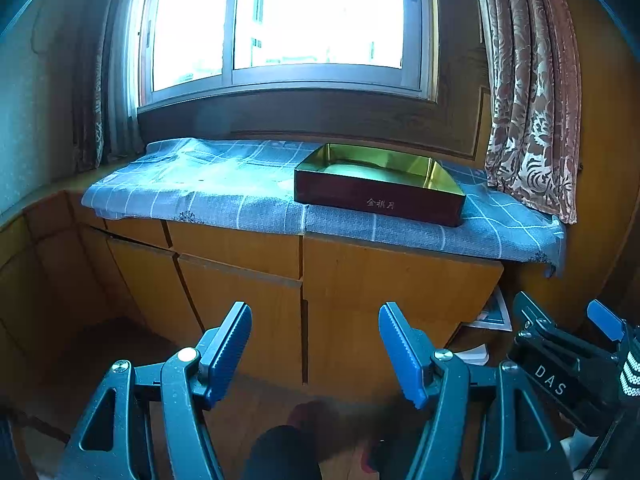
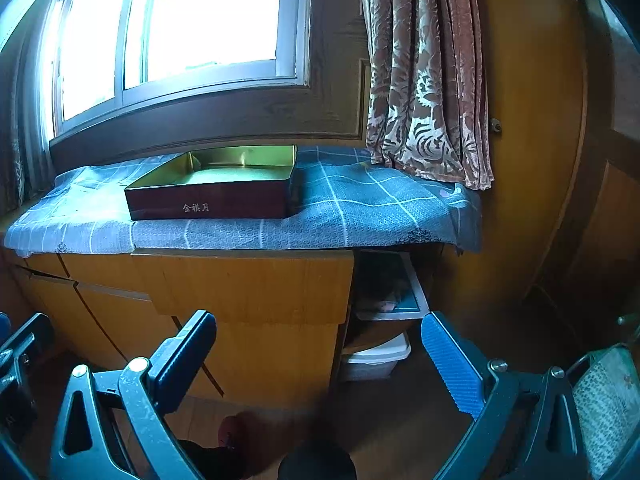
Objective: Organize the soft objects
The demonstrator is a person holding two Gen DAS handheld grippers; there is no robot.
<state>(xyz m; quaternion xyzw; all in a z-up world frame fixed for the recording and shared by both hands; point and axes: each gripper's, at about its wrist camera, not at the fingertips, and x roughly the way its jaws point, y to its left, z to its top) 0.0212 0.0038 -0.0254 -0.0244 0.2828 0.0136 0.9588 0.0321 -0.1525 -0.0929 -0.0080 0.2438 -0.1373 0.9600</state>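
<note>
An open dark-red tin box [image 1: 380, 196] with a gold inside stands empty on the blue checked cloth [image 1: 200, 188] over the wooden cabinet under the window. It also shows in the right wrist view [image 2: 212, 200] on the same cloth [image 2: 360, 208]. My left gripper [image 1: 316, 352] is open and empty, held low in front of the cabinet, well short of the box. My right gripper [image 2: 320, 360] is open and empty, also low before the cabinet, and it shows at the right of the left wrist view [image 1: 568, 360]. No soft objects are in view.
Wooden cabinet doors [image 1: 240, 280] face me. A patterned curtain [image 2: 424, 80] hangs at the right over the cloth's end. A white bin [image 2: 376, 360] and papers [image 2: 400, 300] sit in the gap right of the cabinet. A patterned fabric item [image 2: 604, 400] lies at far right.
</note>
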